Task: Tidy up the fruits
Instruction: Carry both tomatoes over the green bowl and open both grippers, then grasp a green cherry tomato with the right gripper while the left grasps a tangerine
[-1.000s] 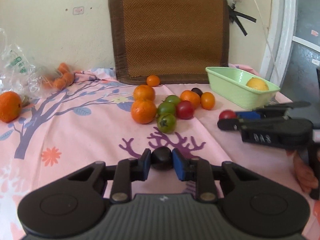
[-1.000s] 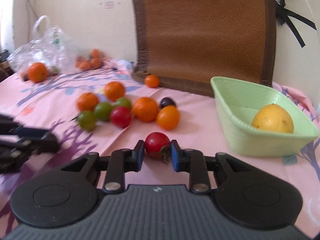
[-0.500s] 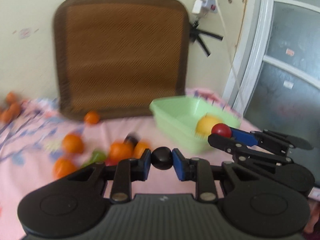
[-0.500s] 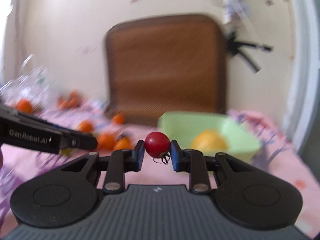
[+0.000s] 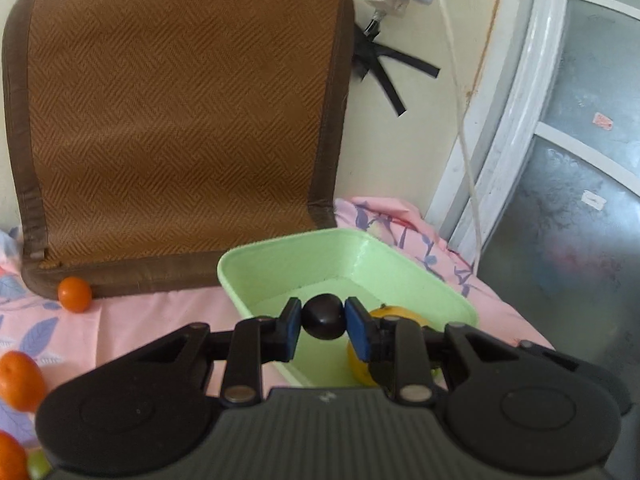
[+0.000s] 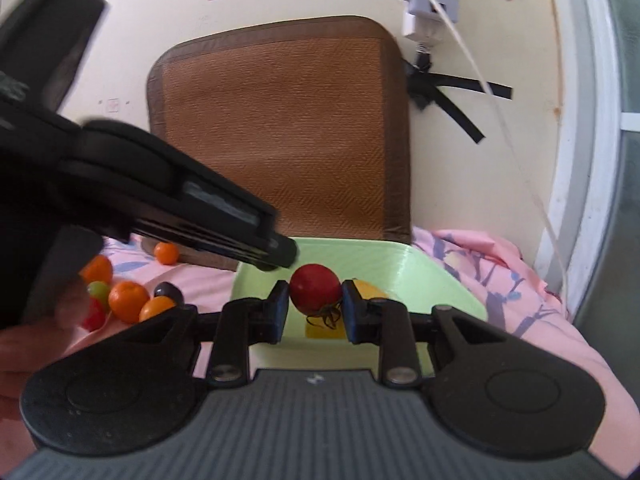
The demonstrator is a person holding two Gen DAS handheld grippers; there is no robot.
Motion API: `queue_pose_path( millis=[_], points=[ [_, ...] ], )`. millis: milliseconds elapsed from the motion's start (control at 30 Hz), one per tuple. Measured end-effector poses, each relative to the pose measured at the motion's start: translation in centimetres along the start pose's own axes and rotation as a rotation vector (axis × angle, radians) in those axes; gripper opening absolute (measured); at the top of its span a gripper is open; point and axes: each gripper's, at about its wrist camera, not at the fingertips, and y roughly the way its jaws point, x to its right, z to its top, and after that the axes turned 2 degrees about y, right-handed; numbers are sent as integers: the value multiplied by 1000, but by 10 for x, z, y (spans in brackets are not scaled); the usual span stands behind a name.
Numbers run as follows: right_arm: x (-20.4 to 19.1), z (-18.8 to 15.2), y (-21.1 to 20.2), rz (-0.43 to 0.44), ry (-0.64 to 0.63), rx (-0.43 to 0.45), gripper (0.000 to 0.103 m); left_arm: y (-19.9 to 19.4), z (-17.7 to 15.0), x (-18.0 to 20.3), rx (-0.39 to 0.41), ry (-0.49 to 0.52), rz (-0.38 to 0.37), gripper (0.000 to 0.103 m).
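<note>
My left gripper (image 5: 322, 326) is shut on a small dark fruit (image 5: 322, 317) and holds it above the near part of the green basket (image 5: 280, 258). A yellow fruit (image 5: 386, 314) lies in the basket behind my right finger. My right gripper (image 6: 314, 309) is shut on a red tomato (image 6: 315, 293) with its stem hanging down, above the same green basket (image 6: 420, 268). The yellow fruit (image 6: 368, 289) shows behind it. The left gripper (image 6: 276, 250) reaches in from the left in the right wrist view, its tips over the basket's left rim.
Loose oranges (image 6: 128, 301), a green tomato (image 6: 98, 290), a dark fruit (image 6: 168, 290) and a small orange (image 6: 166, 253) lie on the pink cloth left of the basket. A brown woven mat (image 5: 180, 120) leans on the wall behind. A door frame (image 5: 512, 120) stands right.
Both grippers have lifted their fruit off the cloth and moved right and forward, from the fruit pile to above the green basket. Both stay shut.
</note>
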Motion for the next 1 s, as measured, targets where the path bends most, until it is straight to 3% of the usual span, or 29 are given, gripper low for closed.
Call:
queue_pose_path(
  millis=[33, 67, 100, 267, 400, 567, 800, 1000],
  points=[
    [0, 0, 0, 0, 0, 1, 38, 2, -2, -3, -7, -12, 2, 31],
    [0, 0, 0, -3, 2, -1, 53, 3, -3, -5, -4, -20, -3, 33],
    [1, 1, 1, -7, 7, -3, 57, 4, -3, -6, 1, -21, -5, 34],
    [2, 1, -3, -11, 18, 17, 57, -11, 1, -5, 26, -15, 9, 41],
    [10, 1, -5, -41, 62, 34, 57, -53, 1, -21, 103, -61, 14, 43],
    [26, 2, -1, -82, 149, 18, 56, -120, -21, -62, 173, -116, 177, 48],
    [41, -1, -1, -114, 233, 9, 55, -184, -74, -121, 127, -230, 410, 48],
    [50, -4, -1, -125, 303, 7, 50, -192, -109, -131, 62, -241, 415, 48]
  ],
)
